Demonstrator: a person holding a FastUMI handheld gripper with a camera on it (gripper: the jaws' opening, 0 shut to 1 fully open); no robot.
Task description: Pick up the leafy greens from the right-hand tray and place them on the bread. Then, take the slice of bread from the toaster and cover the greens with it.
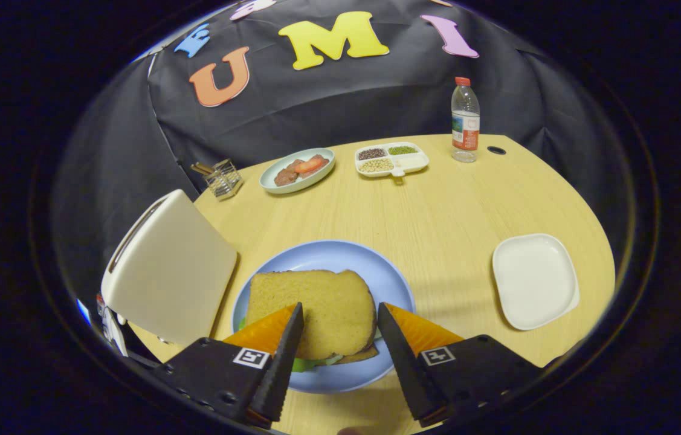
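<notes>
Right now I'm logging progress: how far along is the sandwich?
It looks essentially done. The top bread lies on the blue plate, greens peeking out underneath it, over a lower slice. The white tray holds no greens. Nothing is in hand: the claw is open, its fingers straddling the sandwich. What seems left is backing away.

Surface: one light wood-grain table with a rounded far edge and a small dark hole near that edge. Items resting directly on it: a cream toaster to the left; a blue plate just ahead of the fingers; an empty white square tray to the right. Along the far edge stand a wire holder, a pale green dish, a white divided dish and a clear bottle beside the hole.
</notes>
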